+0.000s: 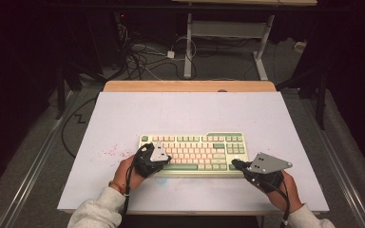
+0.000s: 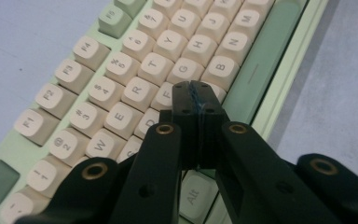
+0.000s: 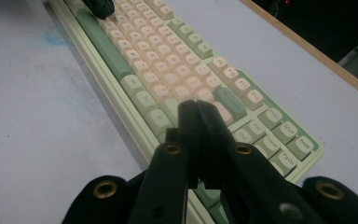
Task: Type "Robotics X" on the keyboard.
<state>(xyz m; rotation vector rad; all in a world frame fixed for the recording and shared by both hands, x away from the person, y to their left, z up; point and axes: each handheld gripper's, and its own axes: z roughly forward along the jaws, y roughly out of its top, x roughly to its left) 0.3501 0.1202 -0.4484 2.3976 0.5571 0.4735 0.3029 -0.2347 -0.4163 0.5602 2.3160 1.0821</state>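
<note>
Both clenched, left gripper (image 2: pixel 195 88) and right gripper (image 3: pixel 197 108) over the keyboard (image 1: pixel 195 152) (red specks (image 1: pixel 111 153) beside)

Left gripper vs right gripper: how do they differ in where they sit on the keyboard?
The left gripper sits over the letter keys at the keyboard's left half, its tip near the F and G keys by the green space bar. The right gripper sits at the keyboard's front right corner, its tip over the bottom rows near the green navigation keys. The left reaches in further from the front edge than the right. Both have their jaws shut with nothing between them.
</note>
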